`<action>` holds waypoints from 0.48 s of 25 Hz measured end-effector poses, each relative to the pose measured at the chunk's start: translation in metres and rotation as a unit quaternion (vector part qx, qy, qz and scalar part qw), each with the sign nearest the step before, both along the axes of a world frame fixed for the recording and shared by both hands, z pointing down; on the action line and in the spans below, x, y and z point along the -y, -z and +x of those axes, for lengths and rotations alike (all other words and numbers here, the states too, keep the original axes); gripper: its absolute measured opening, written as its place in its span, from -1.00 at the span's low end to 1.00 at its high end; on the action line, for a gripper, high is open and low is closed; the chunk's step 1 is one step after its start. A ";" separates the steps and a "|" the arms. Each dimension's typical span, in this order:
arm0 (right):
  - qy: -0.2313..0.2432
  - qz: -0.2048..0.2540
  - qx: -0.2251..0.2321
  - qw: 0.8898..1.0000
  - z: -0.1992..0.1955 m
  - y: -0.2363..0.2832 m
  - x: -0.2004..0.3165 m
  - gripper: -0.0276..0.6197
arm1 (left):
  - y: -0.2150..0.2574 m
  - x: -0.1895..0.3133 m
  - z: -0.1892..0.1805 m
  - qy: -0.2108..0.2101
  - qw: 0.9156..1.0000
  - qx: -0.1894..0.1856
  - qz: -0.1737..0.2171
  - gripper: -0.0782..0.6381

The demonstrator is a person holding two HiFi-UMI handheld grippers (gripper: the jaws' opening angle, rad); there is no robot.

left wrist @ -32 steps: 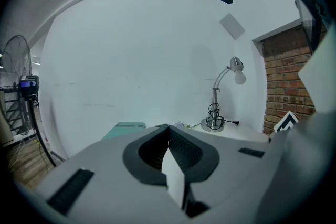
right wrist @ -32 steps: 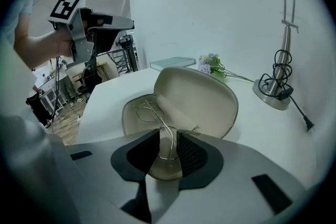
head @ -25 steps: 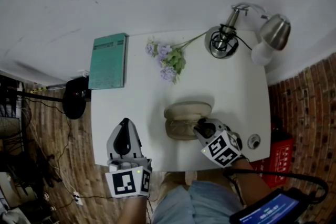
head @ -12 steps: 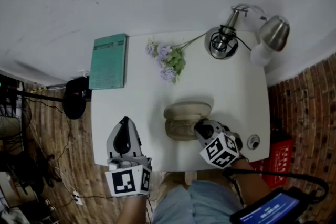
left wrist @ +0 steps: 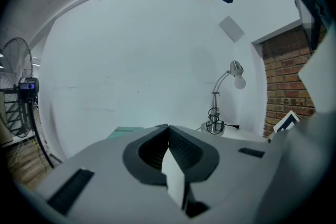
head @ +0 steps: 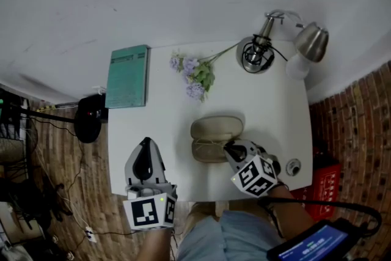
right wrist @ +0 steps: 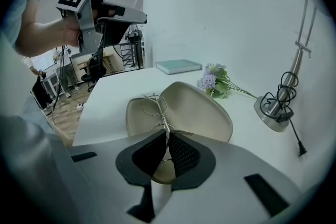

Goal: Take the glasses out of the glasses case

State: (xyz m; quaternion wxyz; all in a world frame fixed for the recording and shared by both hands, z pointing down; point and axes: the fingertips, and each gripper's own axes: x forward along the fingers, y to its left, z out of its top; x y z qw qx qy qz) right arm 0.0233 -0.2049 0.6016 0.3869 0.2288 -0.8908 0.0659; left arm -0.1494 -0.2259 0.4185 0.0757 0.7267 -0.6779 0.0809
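A beige glasses case [head: 217, 129] lies open on the white table [head: 159, 119], its lid [right wrist: 202, 107] raised behind the tray. Thin wire-framed glasses [right wrist: 152, 105] stand up out of the tray. My right gripper [head: 228, 147] reaches down into the case from the near right. Its jaws [right wrist: 167, 135] are shut on the wire frame of the glasses. My left gripper [head: 145, 145] hovers over the table's near left corner, apart from the case. In its own view the left gripper [left wrist: 168, 128] is shut with nothing in it.
A green book [head: 128, 76] lies at the far left corner, with a sprig of purple flowers [head: 195, 75] beside it. A metal desk lamp [head: 256, 52] with a coiled cable stands at the far right. A small round fitting [head: 294, 165] sits near the right edge.
The right gripper has rolled slightly while staying at the case. The left gripper has kept still.
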 end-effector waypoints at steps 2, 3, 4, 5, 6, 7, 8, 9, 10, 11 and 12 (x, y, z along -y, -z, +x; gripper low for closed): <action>-0.003 0.005 0.003 1.000 0.000 0.003 0.003 -0.80 | 0.002 0.000 0.001 -0.001 1.000 0.000 0.002 -0.76; -0.004 0.007 0.003 1.000 0.001 0.004 0.004 -0.80 | 0.003 0.000 0.001 -0.001 1.000 0.001 0.003 -0.76; -0.006 0.009 0.003 1.000 0.001 0.005 0.005 -0.80 | 0.004 0.001 0.001 -0.001 1.000 0.001 0.004 -0.76; -0.008 0.012 0.003 1.000 0.002 0.007 0.006 -0.80 | 0.006 0.001 0.001 -0.002 1.000 0.001 0.006 -0.76; -0.010 0.015 0.003 1.000 0.003 0.008 0.008 -0.80 | 0.007 0.001 0.002 -0.002 1.000 0.002 0.007 -0.76; -0.013 0.018 0.004 1.000 0.004 0.009 0.009 -0.80 | 0.009 0.002 0.002 -0.002 1.000 0.002 0.008 -0.76; -0.015 0.021 0.005 1.000 0.005 0.011 0.011 -0.80 | 0.009 0.002 0.002 -0.001 1.000 0.003 0.007 -0.76; -0.018 0.024 0.007 1.000 0.005 0.013 0.013 -0.80 | 0.010 0.002 0.002 -0.001 1.000 0.003 0.006 -0.76; -0.020 0.027 0.008 0.999 0.006 0.015 0.015 -0.80 | 0.011 0.002 0.002 -0.002 1.000 0.002 0.007 -0.76; -0.023 0.030 0.010 0.999 0.006 0.017 0.017 -0.80 | 0.012 0.002 0.003 -0.004 1.000 0.002 0.010 -0.76; -0.025 0.034 0.012 0.999 0.007 0.020 0.019 -0.80 | 0.014 0.003 0.004 -0.006 1.000 0.002 0.014 -0.76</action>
